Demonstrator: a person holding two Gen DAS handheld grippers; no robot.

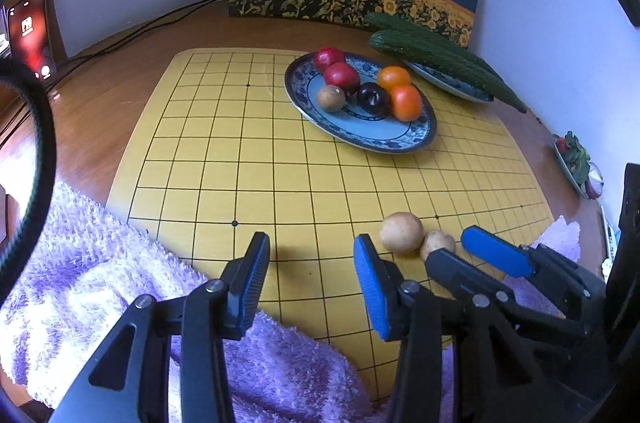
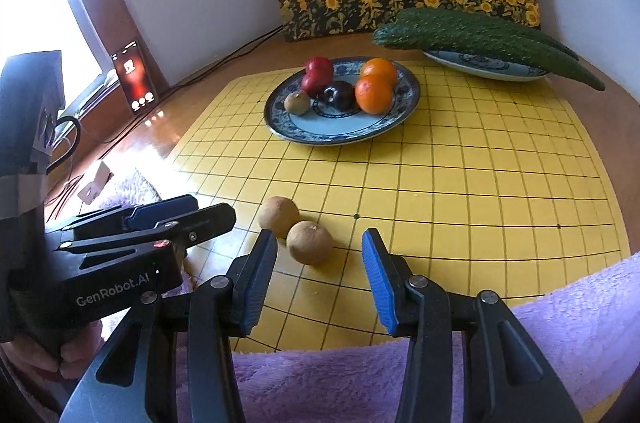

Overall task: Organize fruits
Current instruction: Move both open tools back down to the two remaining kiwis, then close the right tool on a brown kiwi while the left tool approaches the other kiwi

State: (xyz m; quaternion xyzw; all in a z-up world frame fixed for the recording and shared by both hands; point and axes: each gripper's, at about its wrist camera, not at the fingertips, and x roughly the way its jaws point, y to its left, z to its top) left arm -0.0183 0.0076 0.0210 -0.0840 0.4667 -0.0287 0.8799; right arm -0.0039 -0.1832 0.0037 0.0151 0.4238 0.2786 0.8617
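Fruits lay in two lots on the yellow grid board [image 2: 460, 183]. Most sat on the far blue-patterned plate [image 2: 344, 133]: two oranges [image 2: 374, 94], two red fruits [image 2: 316, 81], a dark plum [image 2: 339, 95] and one brown fruit [image 2: 297, 102]. Two more brown fruits, one nearer [image 2: 310, 242] and one farther [image 2: 278, 216], lay touching each other near the front edge of the board, probably because they had not been sorted yet. Behind, two cucumbers [image 2: 488, 37] rested on a second plate [image 2: 480, 67], likely kept apart as vegetables.

Both grippers pointed down at the board. The right gripper [image 2: 320, 281] stood partly open and empty, with the nearer brown fruit just ahead of its gap, apparently lined up for a pick. The left gripper [image 1: 312, 285] was likewise partly open, holding nothing, over bare board.

A purple fluffy towel [image 1: 100, 283] covered the near edge. Only the left view showed a small dish of greens [image 1: 576, 159] at far right; only the right view showed a hand [image 2: 36, 359] on the left tool.
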